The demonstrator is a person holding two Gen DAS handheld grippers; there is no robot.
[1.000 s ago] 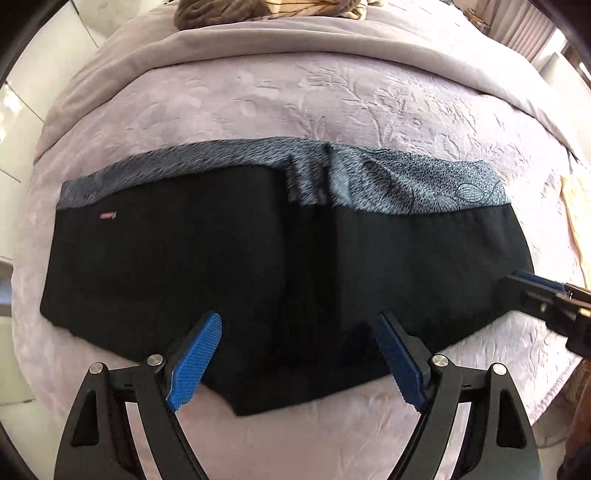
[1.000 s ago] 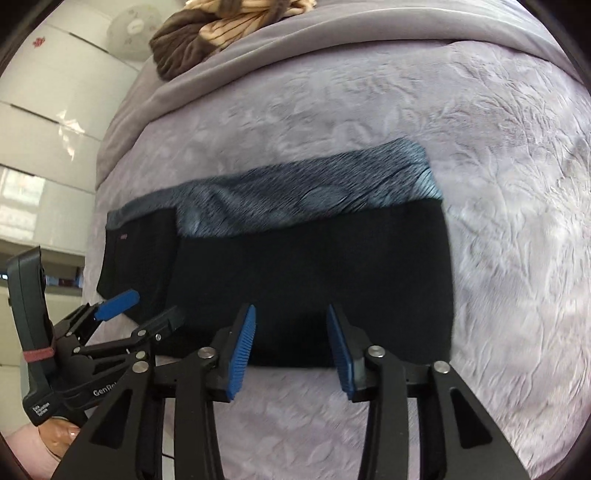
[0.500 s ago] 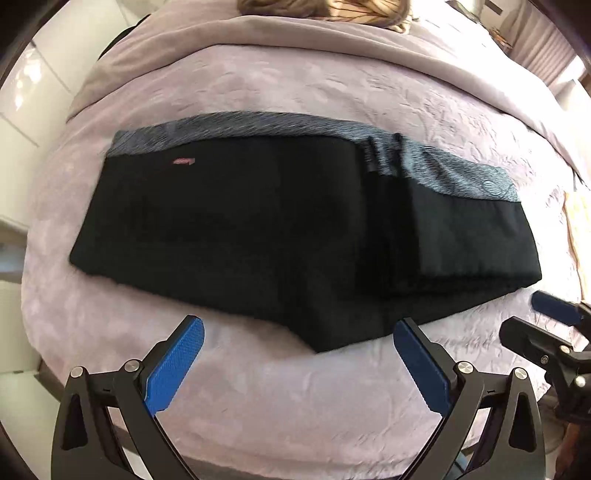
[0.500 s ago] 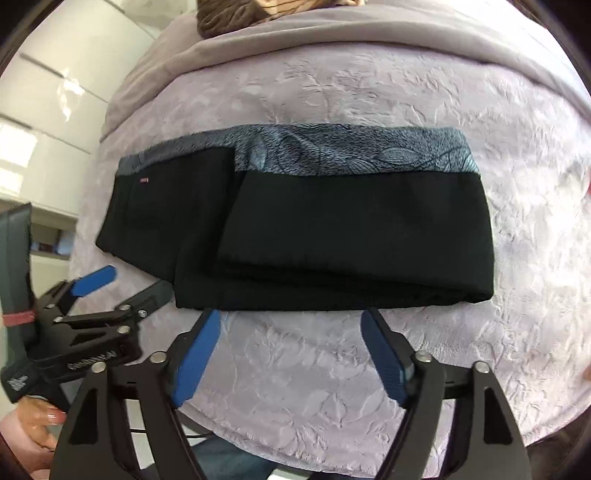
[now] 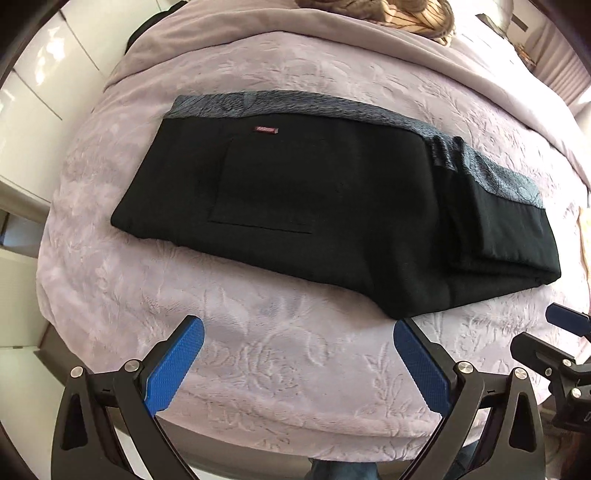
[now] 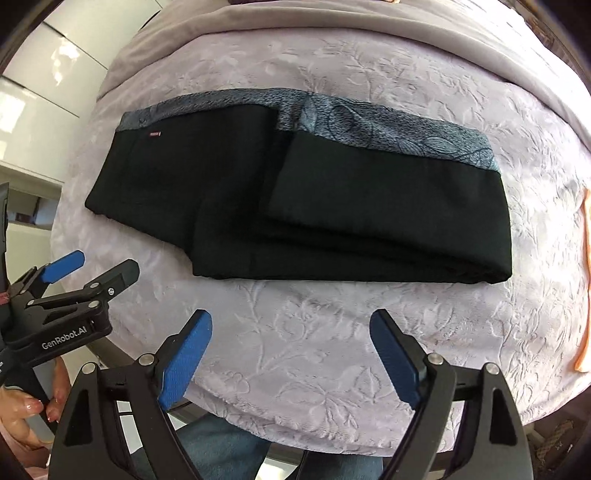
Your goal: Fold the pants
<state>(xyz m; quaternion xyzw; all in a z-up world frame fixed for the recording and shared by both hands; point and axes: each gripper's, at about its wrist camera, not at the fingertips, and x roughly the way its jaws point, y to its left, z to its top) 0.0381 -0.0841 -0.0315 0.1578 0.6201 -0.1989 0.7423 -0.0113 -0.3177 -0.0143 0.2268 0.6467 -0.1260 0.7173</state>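
Black pants (image 5: 314, 206) with a blue-grey patterned waistband lie folded flat on the bed, a small red tag near the band. In the right wrist view the pants (image 6: 332, 206) show their right part doubled over in layers. My left gripper (image 5: 298, 328) hangs open over bare bedcover just short of the pants' near edge, nothing between its blue pads. My right gripper (image 6: 291, 319) is likewise open and empty, a little back from the pants. Each gripper shows in the other's view: the left gripper (image 6: 98, 264) at the left edge, the right gripper (image 5: 543, 332) at the right edge.
The lilac embossed bedcover (image 5: 277, 362) ends close below both grippers. Brown and striped clothing (image 5: 388, 11) lies at the far side. White cabinets (image 5: 37, 74) stand to the left. An orange cloth (image 6: 583, 277) lies at the right. A hand (image 6: 22, 406) and jeans (image 6: 221, 443) show below.
Both grippers have pulled back from the pants' near edge toward the bed's edge, and their jaws have spread wider. The pants lie still, left flat on the cover.
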